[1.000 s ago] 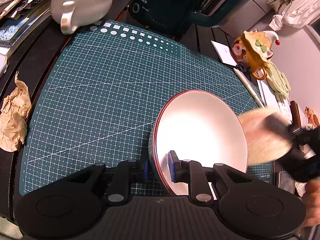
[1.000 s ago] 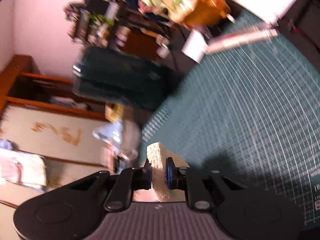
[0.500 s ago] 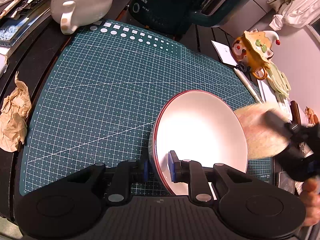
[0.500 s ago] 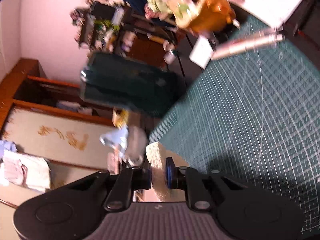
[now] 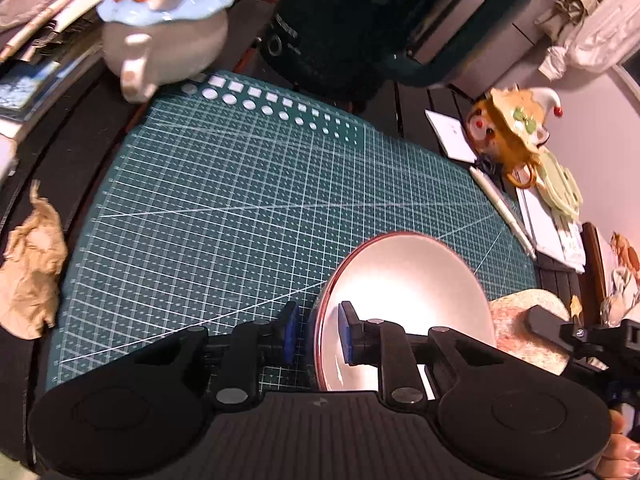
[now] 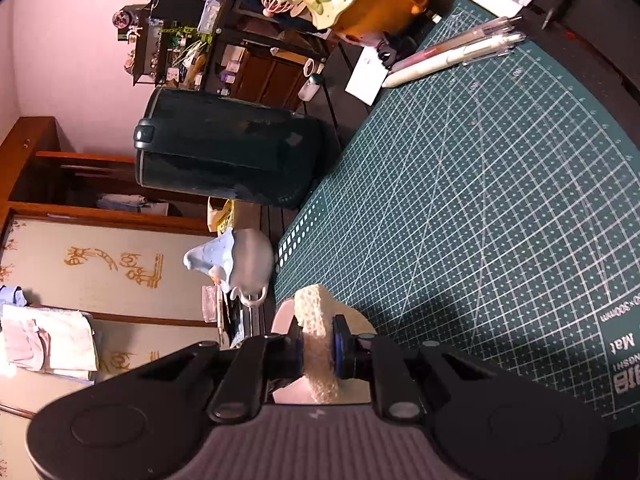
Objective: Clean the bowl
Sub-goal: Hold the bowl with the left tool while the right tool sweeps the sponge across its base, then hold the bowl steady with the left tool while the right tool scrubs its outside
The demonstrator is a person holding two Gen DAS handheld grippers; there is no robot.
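Note:
A white bowl with a red rim (image 5: 408, 300) stands tilted on the green cutting mat (image 5: 224, 208). My left gripper (image 5: 318, 334) is shut on its near rim, one pad outside the wall and one inside. A beige sponge (image 5: 520, 332) sits just outside the bowl's right rim, with my right gripper (image 5: 560, 332) shut on it. In the right wrist view the sponge (image 6: 316, 344) is pinched between the blue pads of the right gripper (image 6: 316, 346), and the bowl (image 6: 360, 322) shows as a pale disc right behind it.
A dark green kettle (image 5: 380, 20) and a grey teapot with a blue lid (image 5: 160, 40) stand at the mat's far edge. An orange clown pot (image 5: 508, 128), pens (image 6: 452, 56) and papers lie to the right. Crumpled brown paper (image 5: 32, 264) lies left. A person's fingers (image 5: 620, 452) show at the lower right.
The sponge has slid lower along the bowl's right rim, toward the near side. The right wrist view has steadied and sharpened. The left gripper keeps its hold on the bowl.

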